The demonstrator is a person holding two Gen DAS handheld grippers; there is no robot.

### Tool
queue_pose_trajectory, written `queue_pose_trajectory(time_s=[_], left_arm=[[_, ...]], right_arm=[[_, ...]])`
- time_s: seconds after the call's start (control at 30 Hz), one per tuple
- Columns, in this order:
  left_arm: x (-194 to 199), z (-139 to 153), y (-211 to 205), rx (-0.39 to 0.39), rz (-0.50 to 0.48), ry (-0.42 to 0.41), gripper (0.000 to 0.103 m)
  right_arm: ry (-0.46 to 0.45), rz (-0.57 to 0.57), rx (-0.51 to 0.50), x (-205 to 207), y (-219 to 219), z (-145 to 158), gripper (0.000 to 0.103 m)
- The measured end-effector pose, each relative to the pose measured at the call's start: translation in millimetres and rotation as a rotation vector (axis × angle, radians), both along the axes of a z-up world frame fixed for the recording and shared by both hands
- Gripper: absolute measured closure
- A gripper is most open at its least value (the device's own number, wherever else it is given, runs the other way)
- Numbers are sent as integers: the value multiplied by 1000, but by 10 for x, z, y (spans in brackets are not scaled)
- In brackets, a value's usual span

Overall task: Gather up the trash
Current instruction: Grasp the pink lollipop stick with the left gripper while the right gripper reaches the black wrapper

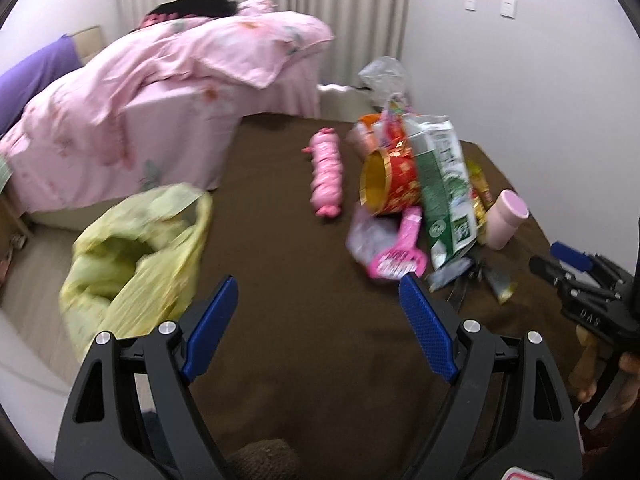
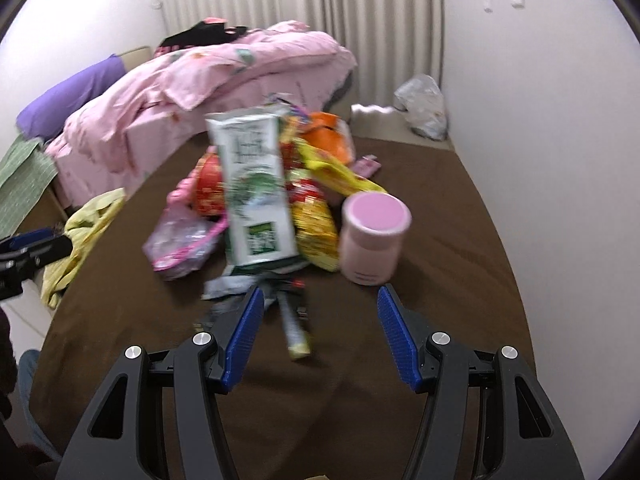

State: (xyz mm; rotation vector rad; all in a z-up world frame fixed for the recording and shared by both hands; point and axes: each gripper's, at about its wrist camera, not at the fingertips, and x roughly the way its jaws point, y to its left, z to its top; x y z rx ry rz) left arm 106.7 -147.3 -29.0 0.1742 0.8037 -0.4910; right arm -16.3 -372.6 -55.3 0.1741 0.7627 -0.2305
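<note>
Trash pile (image 2: 272, 200) uncollected mid-table, yellow bag (image 1: 132, 256) at left edge; left gripper (image 1: 320, 320), right gripper (image 2: 320, 332) gaping, empty.

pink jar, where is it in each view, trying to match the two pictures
Left wrist: pink jar at right of centre, on the trash pile's right edge.
Right wrist: pink jar just right of centre, beyond the right tool's tips.
Shared landmark: green-and-white bag, directly left of the jar.
</note>
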Motion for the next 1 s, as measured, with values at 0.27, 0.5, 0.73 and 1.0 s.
queue_pose_trajectory(time_s=[0.27, 0.5, 0.73, 1.0], left_arm=[[212, -194, -530, -103, -172, 52, 24], [282, -475, -794, -116, -245, 140, 24], [262, -472, -867, -102, -335, 156, 37], [486, -658, -783, -139, -244, 247, 45]], right_arm=[[46, -9, 28, 16, -335, -243, 47], [61, -16, 42, -53, -431, -374, 47], [77, -44, 85, -101, -542, -498, 47], [70, -33, 50, -127, -483, -496, 47]])
